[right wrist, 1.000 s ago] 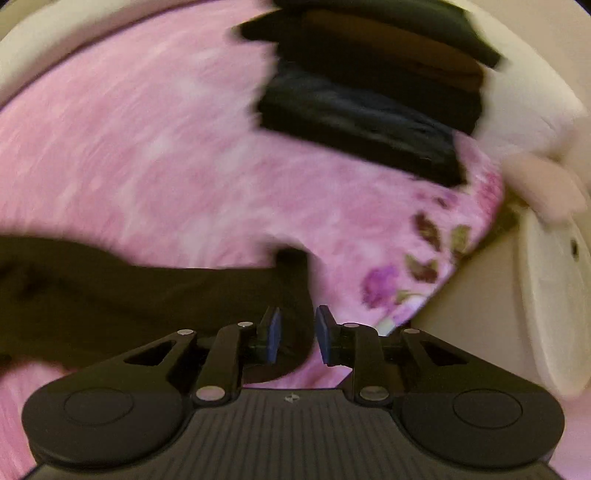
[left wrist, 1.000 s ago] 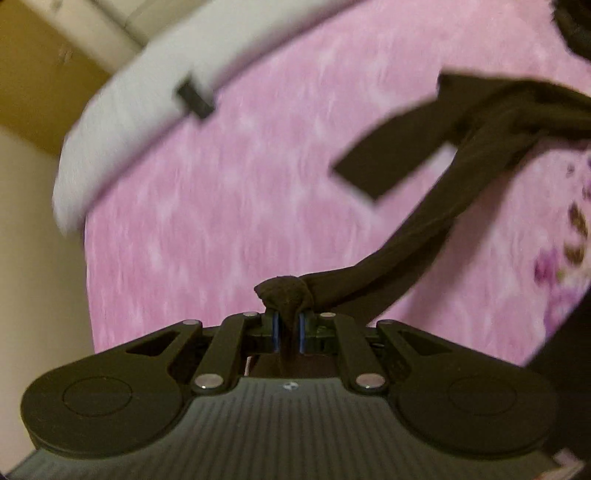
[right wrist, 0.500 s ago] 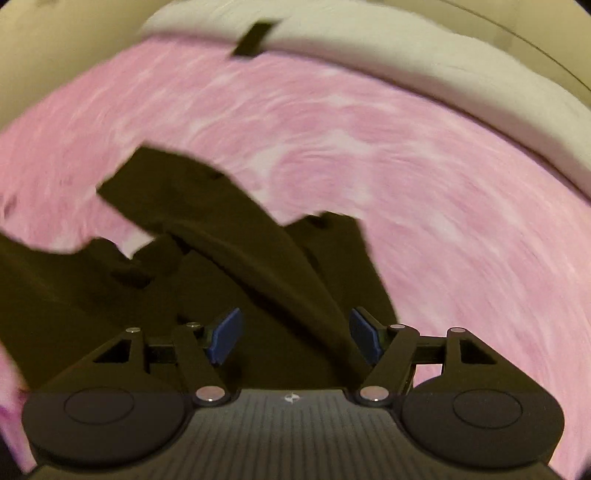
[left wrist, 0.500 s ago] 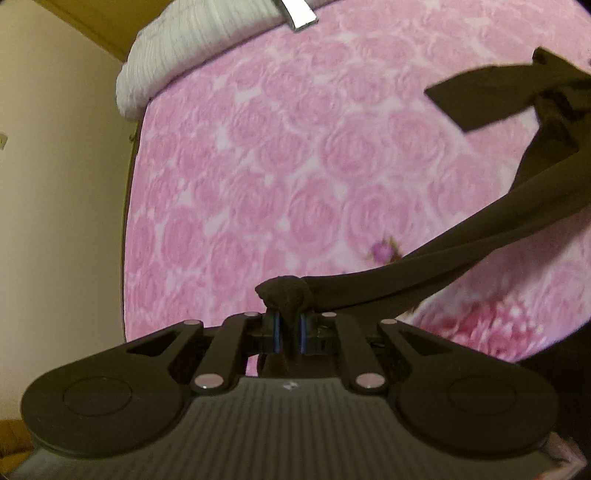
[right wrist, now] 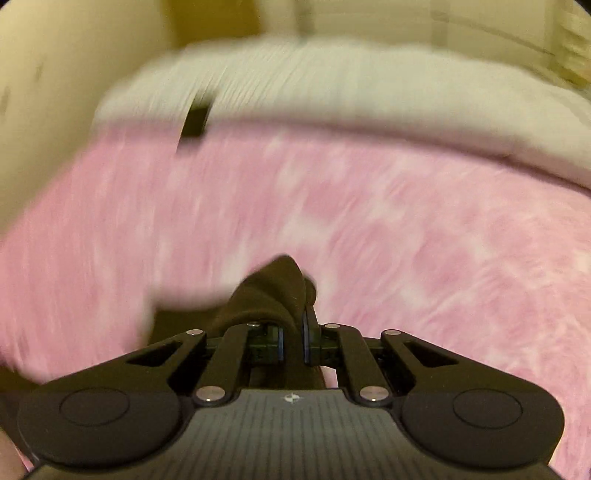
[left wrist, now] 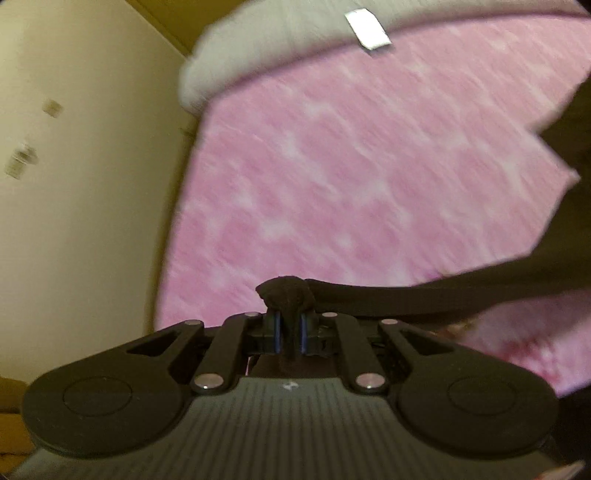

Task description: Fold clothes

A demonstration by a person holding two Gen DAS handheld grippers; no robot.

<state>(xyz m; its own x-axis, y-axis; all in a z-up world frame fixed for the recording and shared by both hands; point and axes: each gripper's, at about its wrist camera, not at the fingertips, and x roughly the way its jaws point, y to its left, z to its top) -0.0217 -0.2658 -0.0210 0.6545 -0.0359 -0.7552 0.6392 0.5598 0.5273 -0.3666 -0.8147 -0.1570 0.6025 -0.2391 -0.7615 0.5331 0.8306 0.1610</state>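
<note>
A dark brown garment (left wrist: 424, 299) stretches taut from my left gripper (left wrist: 289, 334) out to the right over the pink bedspread (left wrist: 351, 177). The left gripper is shut on a bunched corner of that cloth, which pokes up above its blue pads. In the right wrist view my right gripper (right wrist: 293, 341) has its jaws closing on another fold of the dark brown garment (right wrist: 273, 291), and the pads press on the cloth. The rest of the garment is hidden below and to the left of the right gripper. Both views are blurred.
A white quilt (right wrist: 332, 92) lies along the far edge of the bed, with a small dark tag (right wrist: 194, 122) on it; the quilt (left wrist: 266, 48) and a pale tag (left wrist: 367, 27) also show in the left wrist view. A cream wall (left wrist: 74, 184) borders the bed's left side.
The right gripper opened wide over the spread garment, then closed on a fold of it and swung toward the white quilt. The left gripper kept its grip and shifted left, pulling the cloth tighter.
</note>
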